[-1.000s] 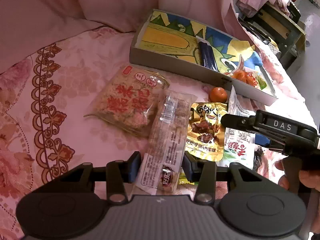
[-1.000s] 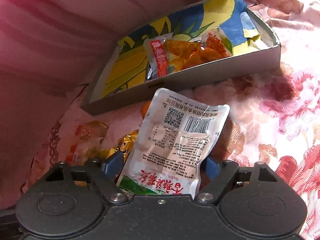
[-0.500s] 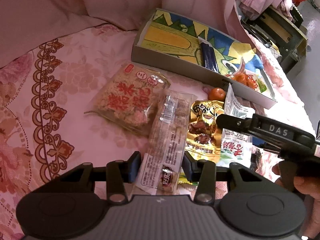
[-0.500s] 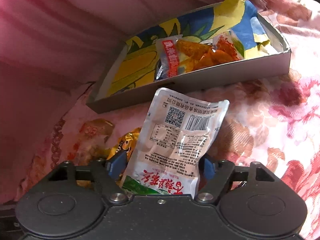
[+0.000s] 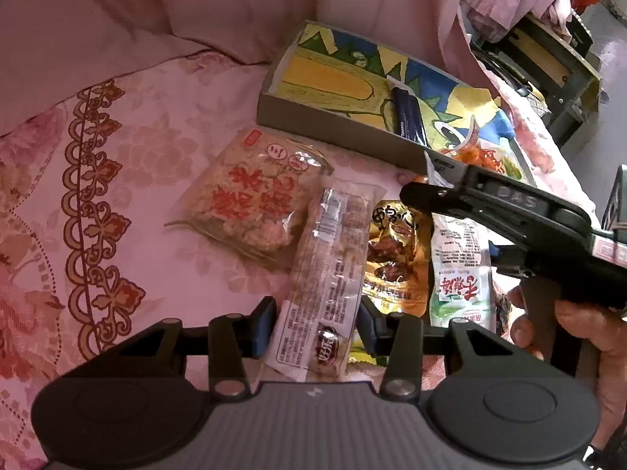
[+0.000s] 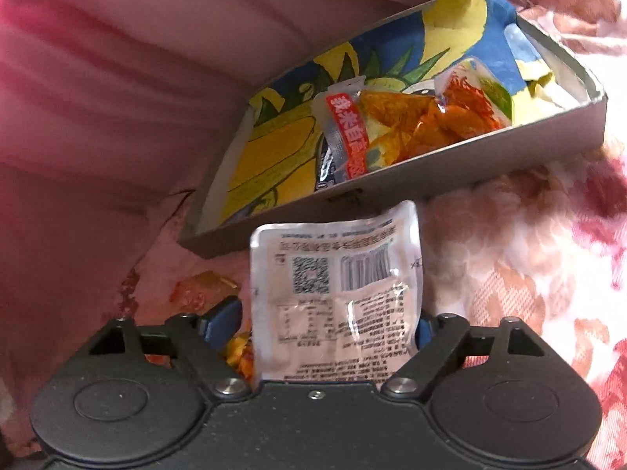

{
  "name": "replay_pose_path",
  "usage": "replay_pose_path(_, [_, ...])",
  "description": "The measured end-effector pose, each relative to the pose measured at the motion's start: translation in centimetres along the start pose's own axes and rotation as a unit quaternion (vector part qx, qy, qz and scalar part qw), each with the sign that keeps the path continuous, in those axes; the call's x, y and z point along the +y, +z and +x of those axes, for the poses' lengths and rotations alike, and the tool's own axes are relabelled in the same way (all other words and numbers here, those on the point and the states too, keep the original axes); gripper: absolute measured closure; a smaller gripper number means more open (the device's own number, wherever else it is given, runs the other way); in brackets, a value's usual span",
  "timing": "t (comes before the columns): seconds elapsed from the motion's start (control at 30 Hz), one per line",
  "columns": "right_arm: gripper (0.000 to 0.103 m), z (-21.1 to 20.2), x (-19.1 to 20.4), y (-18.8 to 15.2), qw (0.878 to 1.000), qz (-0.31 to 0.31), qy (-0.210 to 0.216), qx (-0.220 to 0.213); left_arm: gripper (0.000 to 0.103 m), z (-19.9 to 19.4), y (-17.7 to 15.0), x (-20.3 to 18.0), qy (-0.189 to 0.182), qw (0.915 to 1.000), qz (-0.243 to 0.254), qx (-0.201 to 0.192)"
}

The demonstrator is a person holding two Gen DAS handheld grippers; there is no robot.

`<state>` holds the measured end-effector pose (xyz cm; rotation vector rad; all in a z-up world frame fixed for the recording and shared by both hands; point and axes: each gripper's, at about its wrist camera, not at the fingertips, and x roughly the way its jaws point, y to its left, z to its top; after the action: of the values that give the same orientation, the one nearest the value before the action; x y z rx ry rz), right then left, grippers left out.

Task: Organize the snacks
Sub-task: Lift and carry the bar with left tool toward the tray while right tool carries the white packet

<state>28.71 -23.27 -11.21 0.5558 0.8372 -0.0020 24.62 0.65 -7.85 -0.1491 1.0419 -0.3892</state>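
My left gripper [image 5: 313, 323] is open, its blue pads either side of the near end of a long clear snack bar packet [image 5: 331, 270] lying on the bed. My right gripper [image 6: 327, 323] straddles a white pouch [image 6: 341, 290] and tilts it up just in front of the shallow box [image 6: 470, 174]; its grip is not clear. The pouch also shows in the left wrist view [image 5: 460, 270] under the right gripper's body. The box [image 5: 333, 125] has a cartoon lining and holds a dark blue stick [image 5: 407, 115] and orange packets [image 6: 411, 125].
On the pink floral bedspread lie a rice-cake bag [image 5: 254, 199] and a gold packet [image 5: 395, 250]. Pink pillows [image 5: 156, 19] rise behind the box. A stand with a dark frame [image 5: 548, 51] is beyond the bed's right edge.
My right gripper has moved toward the box and lifted the white pouch's far end, so it now stands steeper. The left gripper has barely moved.
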Motion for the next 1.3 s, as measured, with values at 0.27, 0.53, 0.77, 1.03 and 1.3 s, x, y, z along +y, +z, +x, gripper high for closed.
replay_pose_path(0.27, [0.039,-1.1,-0.3,-0.4,1.000,0.001,-0.006,-0.009,0.056,0.0,0.1,0.2,-0.008,0.9999,-0.010,-0.004])
replay_pose_path(0.53, [0.061,-3.3,-0.7,-1.6,1.000,-0.009,-0.013,0.003,0.060,-0.8,0.1,-0.1,-0.021,0.9995,-0.012,-0.022])
replay_pose_path(0.77, [0.062,-5.5,-0.9,-2.6,1.000,-0.014,-0.011,0.003,0.062,-1.1,-0.2,-0.2,-0.029,0.9991,-0.018,-0.026])
replay_pose_path(1.03, [0.062,-9.4,-0.9,-3.2,1.000,-0.026,0.010,-0.004,0.063,-2.0,-0.8,-0.8,-0.051,0.9977,-0.026,-0.036])
replay_pose_path(1.3, [0.062,-13.1,-0.5,-3.3,0.998,-0.051,0.035,-0.013,0.064,-3.0,-2.3,-2.7,-0.083,0.9956,-0.033,-0.026])
